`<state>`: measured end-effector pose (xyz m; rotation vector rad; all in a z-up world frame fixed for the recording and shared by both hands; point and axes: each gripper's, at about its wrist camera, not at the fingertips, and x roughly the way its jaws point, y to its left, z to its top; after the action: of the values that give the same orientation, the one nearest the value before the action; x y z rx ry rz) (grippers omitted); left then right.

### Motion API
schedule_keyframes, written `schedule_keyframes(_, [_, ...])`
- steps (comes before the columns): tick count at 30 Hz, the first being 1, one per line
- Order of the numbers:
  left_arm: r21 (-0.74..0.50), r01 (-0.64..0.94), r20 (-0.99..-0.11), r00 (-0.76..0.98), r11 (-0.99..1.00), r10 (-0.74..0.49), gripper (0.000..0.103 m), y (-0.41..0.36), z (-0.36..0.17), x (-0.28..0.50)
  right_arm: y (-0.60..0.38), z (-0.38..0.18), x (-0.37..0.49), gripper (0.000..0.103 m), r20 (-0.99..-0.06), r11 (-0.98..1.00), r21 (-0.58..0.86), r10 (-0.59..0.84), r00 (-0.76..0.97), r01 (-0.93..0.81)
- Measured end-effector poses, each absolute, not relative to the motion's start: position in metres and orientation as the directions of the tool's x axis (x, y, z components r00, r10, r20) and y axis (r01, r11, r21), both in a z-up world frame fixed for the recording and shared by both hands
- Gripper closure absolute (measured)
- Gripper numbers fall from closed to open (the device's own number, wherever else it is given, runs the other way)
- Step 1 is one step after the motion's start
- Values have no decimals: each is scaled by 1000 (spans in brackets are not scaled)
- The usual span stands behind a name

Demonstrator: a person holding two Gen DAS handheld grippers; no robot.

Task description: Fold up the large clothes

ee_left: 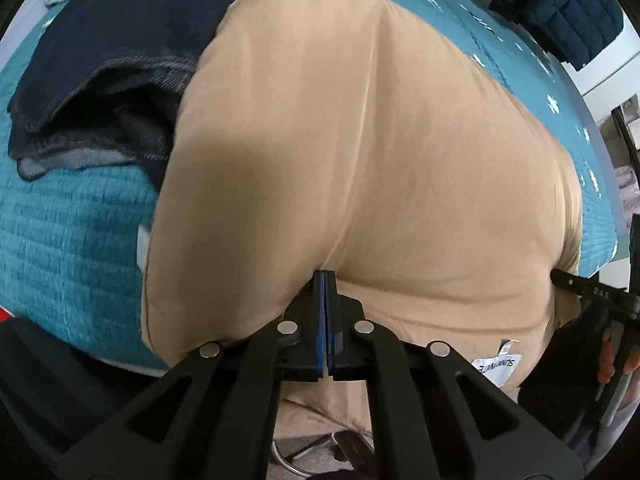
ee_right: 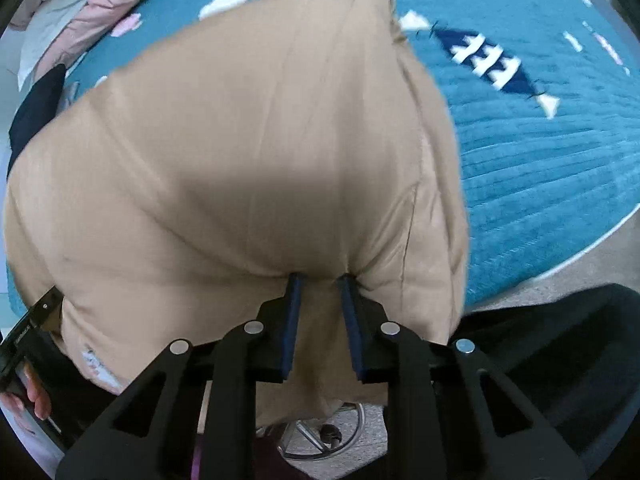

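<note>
Already both grippers pinch the tan garment (ee_left: 360, 152)'s near edge, left gripper (ee_left: 325, 280) jaws pressed together, right gripper (ee_right: 322, 280) jaws around a thicker bunch, which could slip loose.

You have soft, even daylight in both views, with no glare. A broad grey shadow lies on the tan garment (ee_left: 360, 160) just ahead of each gripper. The right wrist view is blurred by motion, mostly on the blue bedspread (ee_right: 540, 160). The fisheye bends the edges, and the corners are black.
</note>
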<state>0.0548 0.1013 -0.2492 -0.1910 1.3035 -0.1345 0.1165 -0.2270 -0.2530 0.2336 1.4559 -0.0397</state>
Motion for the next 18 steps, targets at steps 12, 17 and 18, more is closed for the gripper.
schedule_keyframes(12, [-237,56,-869,435,970,-237,100,108,-165,66,-275,-196,153,68,-945,937,217,132,298,274])
schedule_keyframes(17, [-270,2,-852,465,963,-239,89,119,-169,111,-286,-212,199,62,-942,911,276,193,275,307])
schedule_keyframes(18, [-291,-23,-856,454,957,-249,89,123,-175,120,-285,-217,207,62,-942,905,287,208,263,313])
